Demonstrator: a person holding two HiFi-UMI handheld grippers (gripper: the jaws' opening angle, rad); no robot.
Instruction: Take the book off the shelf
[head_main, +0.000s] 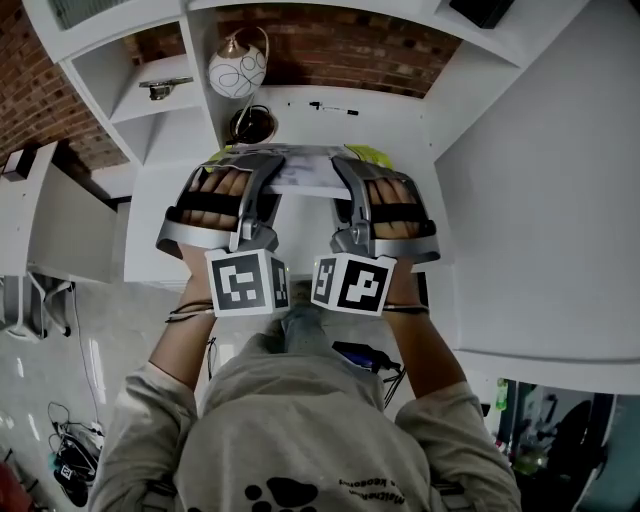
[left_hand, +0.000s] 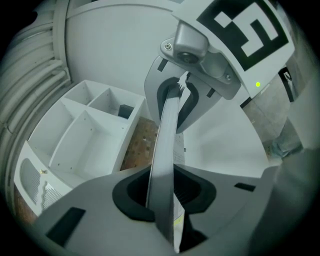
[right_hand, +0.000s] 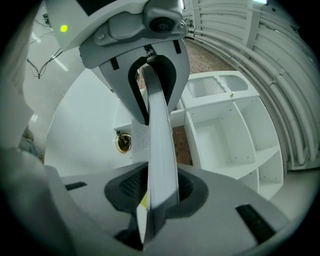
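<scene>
Book: the book (head_main: 305, 172) is held level between the two grippers, out in front of the white shelves (left_hand: 85, 135) and over a white top (head_main: 390, 125).
Left gripper: the left gripper (left_hand: 167, 192) has its jaws closed on the book's left edge, with the dark pads pressing both faces.
Right gripper: the right gripper (right_hand: 156, 192) is clamped the same way on the opposite edge, facing the other gripper.
Hidden parts of the book: in the head view the grippers cover both sides, leaving a pale middle strip and yellow-green corners. Both gripper views show it edge-on, with its near end cut off by the frame.
Print: lines of text on the open page are too small to read.
Contact: it is unclear whether the book touches the top beneath it.
Hands: fingers show only partly under dark straps.
Behind: a round white ornament (head_main: 237, 70) stands in front of a brick wall (head_main: 330, 45). The dark, gold-rimmed thing (head_main: 250, 125) below it cannot be identified.
</scene>
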